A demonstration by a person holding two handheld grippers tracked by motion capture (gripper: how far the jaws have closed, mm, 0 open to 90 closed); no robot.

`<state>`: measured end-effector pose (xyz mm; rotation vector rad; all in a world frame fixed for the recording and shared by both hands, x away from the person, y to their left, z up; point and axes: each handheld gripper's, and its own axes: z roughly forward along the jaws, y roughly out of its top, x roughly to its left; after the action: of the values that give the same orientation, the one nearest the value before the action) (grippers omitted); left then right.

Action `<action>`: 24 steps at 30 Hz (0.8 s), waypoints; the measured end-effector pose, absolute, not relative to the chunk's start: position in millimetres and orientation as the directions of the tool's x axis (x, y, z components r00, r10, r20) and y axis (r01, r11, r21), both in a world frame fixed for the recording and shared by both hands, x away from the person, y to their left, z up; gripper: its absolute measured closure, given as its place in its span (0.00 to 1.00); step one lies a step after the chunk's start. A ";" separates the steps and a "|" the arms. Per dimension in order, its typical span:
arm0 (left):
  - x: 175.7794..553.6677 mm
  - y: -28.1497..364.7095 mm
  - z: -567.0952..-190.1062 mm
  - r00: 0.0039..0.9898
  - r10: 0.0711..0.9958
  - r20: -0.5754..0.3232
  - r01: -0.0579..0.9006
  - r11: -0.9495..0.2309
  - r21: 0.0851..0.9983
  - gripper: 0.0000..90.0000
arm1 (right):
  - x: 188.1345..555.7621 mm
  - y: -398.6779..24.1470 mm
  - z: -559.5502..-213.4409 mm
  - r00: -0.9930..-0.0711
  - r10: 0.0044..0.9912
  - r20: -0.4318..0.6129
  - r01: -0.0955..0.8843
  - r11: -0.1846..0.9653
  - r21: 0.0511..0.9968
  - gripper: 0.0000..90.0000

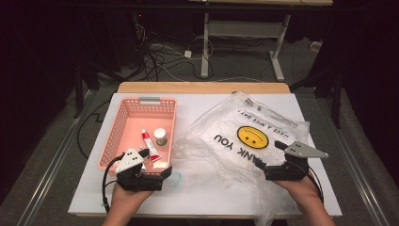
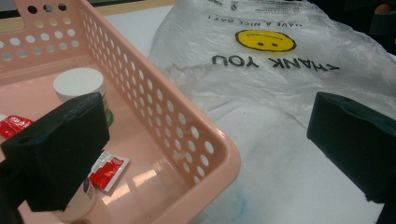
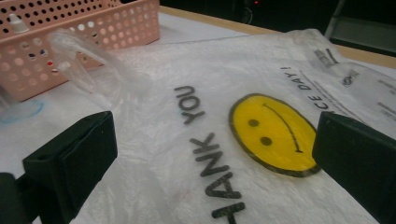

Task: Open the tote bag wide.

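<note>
My right gripper (image 1: 263, 168), jaws wide and empty, hovers over the plastic bag (image 1: 244, 136) lying flat beside the pink basket (image 1: 123, 123); left gripper (image 1: 165, 173) gapes at the basket's corner; next, I judge: pinch the bag's mouth open.

A pale wooden tabletop (image 1: 202, 87) shows beyond the far edge of a white rectangular board (image 1: 207, 193) that covers it. Behind the tabletop, tangled black and white cables (image 1: 162, 56) lie on the grey floor (image 1: 47, 155), beside a white metal desk frame (image 1: 244, 37).

2 black hand-held grippers (image 1: 165, 173), grey plates, black cables.
</note>
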<state>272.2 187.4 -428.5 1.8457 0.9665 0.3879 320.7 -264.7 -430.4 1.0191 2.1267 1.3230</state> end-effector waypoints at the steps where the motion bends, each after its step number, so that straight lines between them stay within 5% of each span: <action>1: 270.5 187.7 -428.1 0.633 0.762 -0.139 0.444 -0.211 0.871 0.00 | 321.4 -261.1 -431.1 -0.646 0.764 0.013 0.354 0.284 0.891 0.01; 13: 258.5 193.1 -431.5 0.628 0.766 -0.135 0.447 -0.214 0.869 0.00 | 334.0 -226.2 -438.4 -0.728 0.685 0.028 0.363 0.351 0.863 0.12; 24: 256.5 192.6 -434.7 0.625 0.767 -0.146 0.459 -0.210 0.863 0.00 | 337.4 -211.8 -447.8 -0.793 0.608 0.046 0.375 0.426 0.823 0.31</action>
<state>256.5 192.6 -434.7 1.8546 0.9807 0.3881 337.4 -211.8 -447.8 0.8556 2.4243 1.2997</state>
